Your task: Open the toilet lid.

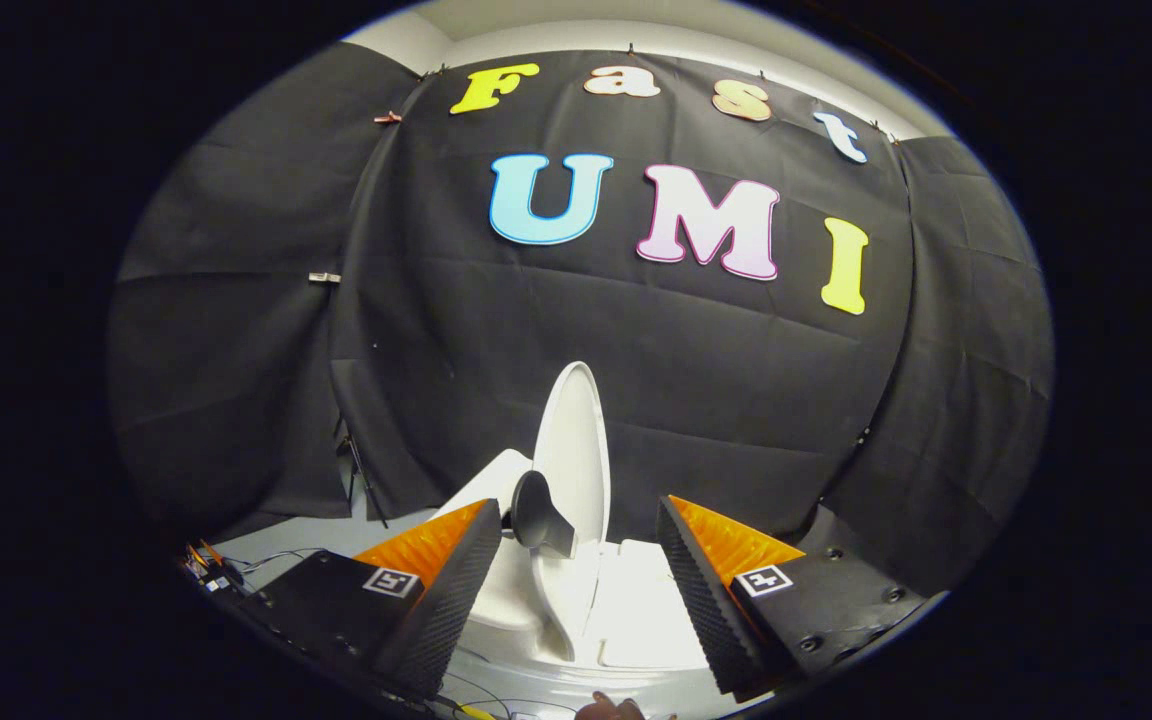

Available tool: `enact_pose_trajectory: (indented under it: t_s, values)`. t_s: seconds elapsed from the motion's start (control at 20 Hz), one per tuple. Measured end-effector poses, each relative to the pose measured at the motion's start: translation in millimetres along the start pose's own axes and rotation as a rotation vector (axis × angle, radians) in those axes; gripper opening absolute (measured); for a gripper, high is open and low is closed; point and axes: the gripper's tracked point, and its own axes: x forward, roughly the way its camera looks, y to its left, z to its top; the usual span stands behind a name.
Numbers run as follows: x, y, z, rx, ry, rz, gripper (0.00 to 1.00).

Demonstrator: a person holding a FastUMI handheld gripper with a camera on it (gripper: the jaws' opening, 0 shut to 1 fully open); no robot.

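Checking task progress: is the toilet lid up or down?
Up: the toilet lid stands upright beyond the open gripper, whose fingers hold nothing.

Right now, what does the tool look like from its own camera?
The tool has two wedge-shaped fingers with ribbed inner pads. Each sits on a black block bearing a square black-and-white marker, the right block with visible screws. Thin cables trail near the left block.

Legible text: none found. Each of the two fingers (466, 590) of the gripper (576, 585) carries one small square white tag (391, 582) printed with a black block pattern, a marker code, not lettering. Fingers stand wide apart, gripping nothing.
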Motion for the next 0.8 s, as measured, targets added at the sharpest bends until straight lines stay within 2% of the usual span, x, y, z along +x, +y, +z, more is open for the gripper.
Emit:
enact_pose_trajectory:
  t_s: [0.35, 0.6, 0.8]
  values:
    - [-69, -33, 65, 0.075, -0.116, 0.042, 0.99]
    - [-128, -82, 110, 0.134, -0.214, 0.019, 0.99]
    - [-164, -124, 133, 0.138, -0.262, -0.032, 0.98]
